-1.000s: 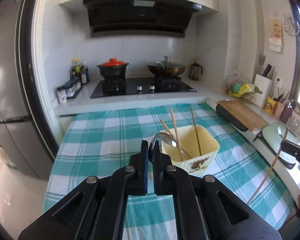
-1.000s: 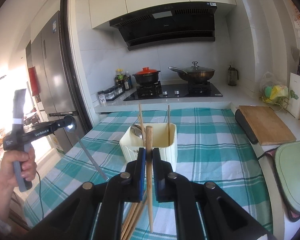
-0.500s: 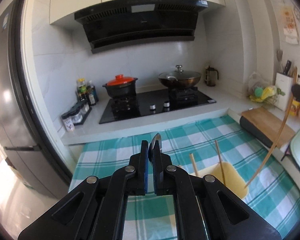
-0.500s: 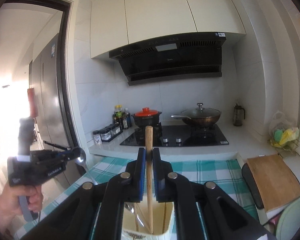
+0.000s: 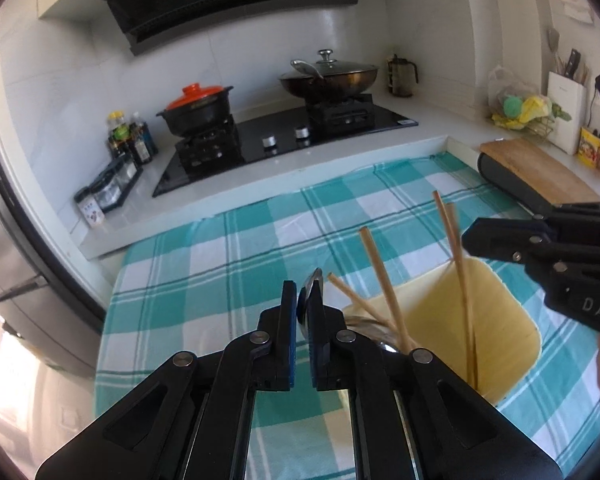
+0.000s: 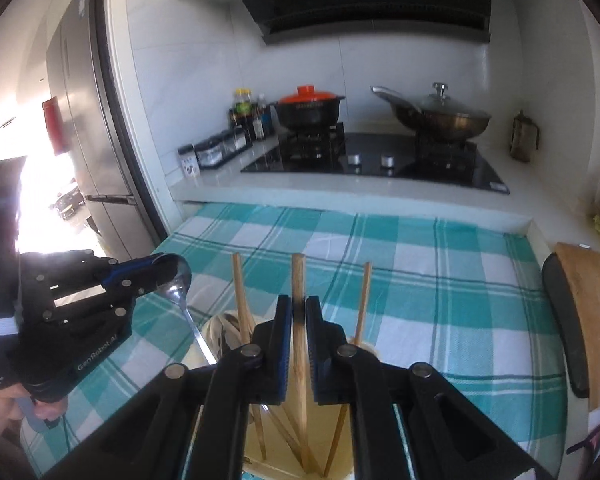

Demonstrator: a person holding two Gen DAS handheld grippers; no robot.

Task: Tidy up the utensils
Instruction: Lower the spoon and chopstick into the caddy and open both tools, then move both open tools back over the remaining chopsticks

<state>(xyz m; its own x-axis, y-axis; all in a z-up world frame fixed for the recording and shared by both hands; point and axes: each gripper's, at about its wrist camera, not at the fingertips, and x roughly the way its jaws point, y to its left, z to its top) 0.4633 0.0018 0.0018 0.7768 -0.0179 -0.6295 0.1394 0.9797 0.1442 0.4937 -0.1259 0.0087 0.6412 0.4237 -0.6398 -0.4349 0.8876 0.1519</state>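
Note:
A pale yellow utensil holder (image 5: pixel 504 320) stands on the teal checked tablecloth (image 5: pixel 220 272) with several wooden chopsticks (image 5: pixel 380 280) leaning in it. My left gripper (image 5: pixel 302 300) is just left of the holder, its jaws opening, with the bowl of a metal spoon (image 5: pixel 311 280) still between the pads. In the right wrist view the spoon (image 6: pixel 180 288) hangs handle-down toward the holder (image 6: pixel 249 465). My right gripper (image 6: pixel 299 312) is above the holder, jaws opening slightly, a wooden chopstick (image 6: pixel 298 280) upright between its pads with its lower end inside the holder.
Behind the table is a counter with a black stove (image 5: pixel 284 136), a red-lidded pot (image 5: pixel 198 106) and a lidded wok (image 5: pixel 332 78). Condiment jars (image 5: pixel 128 136) stand at the left, a wooden cutting board (image 5: pixel 540 168) at the right, a fridge (image 6: pixel 88 120) far left.
Both grippers have come in over the holder and dipped. The chopstick's lower end now sits inside the holder, and the spoon's handle points down at it.

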